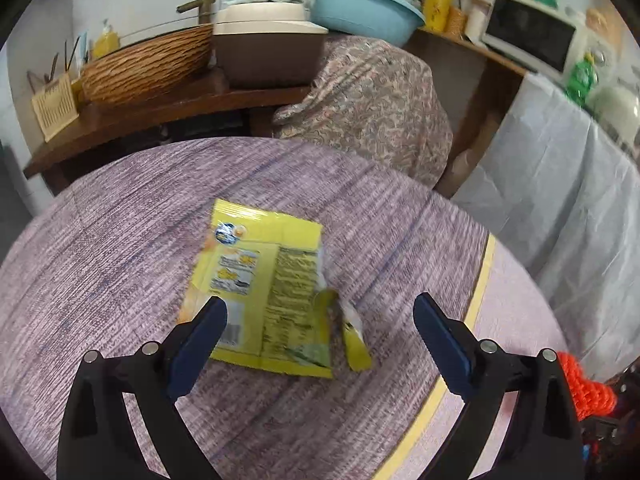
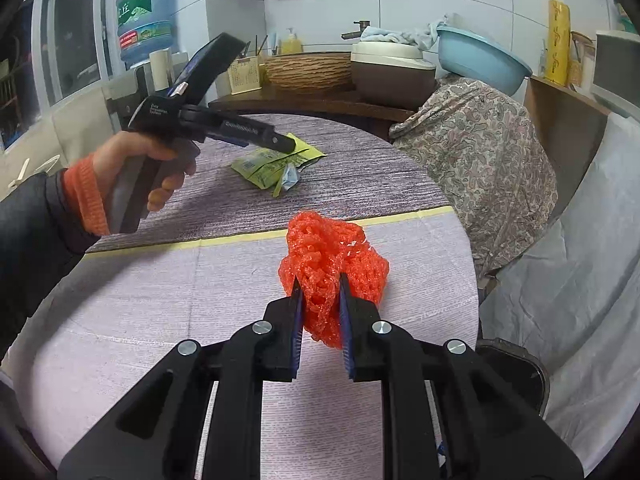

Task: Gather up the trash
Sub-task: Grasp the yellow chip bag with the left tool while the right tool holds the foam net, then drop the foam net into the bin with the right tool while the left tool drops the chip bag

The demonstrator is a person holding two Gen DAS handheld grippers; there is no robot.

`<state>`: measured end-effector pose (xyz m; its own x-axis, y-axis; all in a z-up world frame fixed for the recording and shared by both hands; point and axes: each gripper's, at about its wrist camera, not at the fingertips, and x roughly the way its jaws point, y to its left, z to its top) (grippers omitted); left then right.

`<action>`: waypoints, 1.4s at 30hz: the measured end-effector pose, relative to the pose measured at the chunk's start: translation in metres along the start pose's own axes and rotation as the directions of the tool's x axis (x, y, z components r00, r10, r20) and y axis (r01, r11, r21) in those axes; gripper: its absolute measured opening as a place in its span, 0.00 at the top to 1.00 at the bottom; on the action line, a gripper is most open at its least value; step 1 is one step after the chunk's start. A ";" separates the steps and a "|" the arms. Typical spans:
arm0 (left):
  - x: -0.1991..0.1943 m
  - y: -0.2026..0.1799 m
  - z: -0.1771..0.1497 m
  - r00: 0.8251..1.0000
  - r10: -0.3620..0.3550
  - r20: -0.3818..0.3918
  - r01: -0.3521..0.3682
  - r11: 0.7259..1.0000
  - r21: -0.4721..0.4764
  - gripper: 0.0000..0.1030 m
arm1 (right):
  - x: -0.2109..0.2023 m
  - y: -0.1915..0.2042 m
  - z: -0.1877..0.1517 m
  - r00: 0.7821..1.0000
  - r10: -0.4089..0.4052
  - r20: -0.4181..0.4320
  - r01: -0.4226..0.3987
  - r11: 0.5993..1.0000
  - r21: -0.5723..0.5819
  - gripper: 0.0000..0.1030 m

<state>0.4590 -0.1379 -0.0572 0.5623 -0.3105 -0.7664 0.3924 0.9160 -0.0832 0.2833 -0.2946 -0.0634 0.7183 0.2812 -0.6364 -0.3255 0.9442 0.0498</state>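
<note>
A torn yellow snack wrapper [image 1: 264, 292] lies flat on the round table's purple woven cloth [image 1: 120, 240]. My left gripper [image 1: 320, 312] is open just above it, its fingers straddling the wrapper's near end. The wrapper also shows in the right wrist view [image 2: 272, 162], under the left gripper [image 2: 280, 142]. My right gripper [image 2: 320, 292] is shut on an orange foam net [image 2: 332, 256], held over the table's near right side. The net's edge shows in the left wrist view [image 1: 588, 388].
A chair draped in paisley cloth [image 2: 480, 152] stands beyond the table. A dark bin [image 2: 520, 368] sits below the table's right edge. A plastic-covered counter [image 1: 560, 200] is to the right; a shelf with a wicker basket [image 1: 148, 68], cooker and blue basin is behind.
</note>
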 end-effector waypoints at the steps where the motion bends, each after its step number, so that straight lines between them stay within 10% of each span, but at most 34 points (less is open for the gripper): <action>1: 0.002 -0.007 -0.002 1.000 -0.003 -0.011 0.003 1.000 0.014 0.19 | 0.001 0.001 -0.001 1.000 -0.001 0.000 0.001 1.000 -0.002 0.84; 6: 0.021 -0.039 -0.012 0.993 0.110 -0.045 -0.103 0.986 0.128 0.40 | 0.001 -0.001 -0.004 1.000 -0.004 -0.006 0.004 1.000 0.011 0.84; 10: 0.035 -0.040 -0.016 0.979 0.192 -0.060 -0.183 0.974 0.136 0.90 | -0.004 -0.005 -0.009 1.000 -0.009 -0.004 0.009 1.000 0.026 0.84; 24: -0.063 -0.054 -0.060 0.994 -0.036 0.101 0.030 0.998 0.061 0.98 | -0.041 -0.026 -0.041 0.996 0.021 0.088 -0.036 0.984 0.175 0.84; 42: -0.141 -0.235 -0.109 0.910 -0.371 0.184 0.316 0.910 0.268 0.98 | -0.141 -0.082 -0.150 0.962 -0.213 0.168 0.126 0.901 0.416 0.84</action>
<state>0.2078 -0.2815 0.0012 0.5007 -0.6689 -0.5495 0.7301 0.6673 -0.1470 0.1160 -0.4374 -0.0932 0.8641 0.0987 -0.4935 0.0533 0.9571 0.2848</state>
